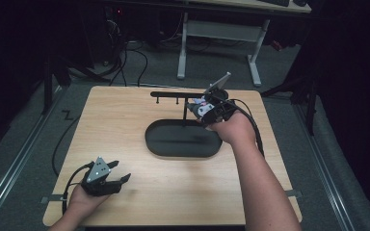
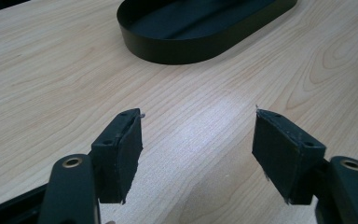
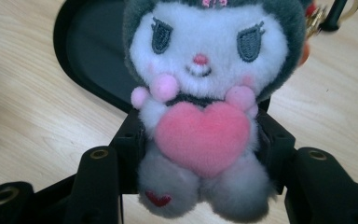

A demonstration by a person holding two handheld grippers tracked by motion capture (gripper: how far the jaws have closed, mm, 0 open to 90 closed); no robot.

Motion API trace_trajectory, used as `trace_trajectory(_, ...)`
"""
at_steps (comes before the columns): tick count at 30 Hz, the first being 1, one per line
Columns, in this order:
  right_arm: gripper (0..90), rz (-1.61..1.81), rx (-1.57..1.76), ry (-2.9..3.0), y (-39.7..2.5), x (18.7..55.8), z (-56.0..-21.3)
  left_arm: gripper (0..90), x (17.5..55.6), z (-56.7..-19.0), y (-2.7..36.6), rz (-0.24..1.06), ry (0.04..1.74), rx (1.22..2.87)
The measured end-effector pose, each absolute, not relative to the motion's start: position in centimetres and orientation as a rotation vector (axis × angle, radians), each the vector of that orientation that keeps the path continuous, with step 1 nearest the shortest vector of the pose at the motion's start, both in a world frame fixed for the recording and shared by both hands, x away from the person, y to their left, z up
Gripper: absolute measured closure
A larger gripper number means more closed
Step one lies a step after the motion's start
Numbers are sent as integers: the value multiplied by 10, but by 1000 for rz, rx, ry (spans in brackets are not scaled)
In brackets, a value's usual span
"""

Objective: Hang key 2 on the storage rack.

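A small plush keychain doll point(image 3: 200, 93), grey and white with a pink heart on its chest, is pinched at the body between the jaws of my right gripper point(image 3: 200, 149). In the high view that gripper point(image 1: 203, 109) holds the plush doll point(image 1: 198, 105) just under the arm of a black stand point(image 1: 173, 94) with small hooks, above the far right end of the oval tray point(image 1: 183, 150). A metal ring point(image 3: 324, 16) hangs at the doll's head. My left gripper point(image 1: 120, 179) rests near the table's front left, jaws open and empty; its fingertips point(image 2: 121, 154) frame bare wood.
The black oval tray point(image 2: 191, 49) lies in the middle of the wooden table point(image 1: 125, 125). Behind the table stand a white desk frame point(image 1: 183, 48) and cables on the grey floor. Metal rails run along both sides.
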State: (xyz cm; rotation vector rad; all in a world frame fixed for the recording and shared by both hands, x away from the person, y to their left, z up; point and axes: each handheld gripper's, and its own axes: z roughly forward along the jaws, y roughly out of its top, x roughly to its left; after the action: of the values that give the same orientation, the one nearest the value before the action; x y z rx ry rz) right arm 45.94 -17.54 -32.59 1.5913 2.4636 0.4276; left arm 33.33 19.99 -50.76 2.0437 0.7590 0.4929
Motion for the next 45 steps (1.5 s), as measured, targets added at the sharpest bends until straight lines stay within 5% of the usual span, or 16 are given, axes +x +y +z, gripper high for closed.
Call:
trace_trajectory(24,465,402,1630,2498,-176,467,-377,337,333,-509,197,489,745,2065)
trace_trajectory(33,273,431,1634,2450,-171,471,-382,341,333,-510,195,477,737,2073)
trace_trajectory(45,268,449,1654,2445,-177,463,-384,341,333,-510,195,476,737,2077)
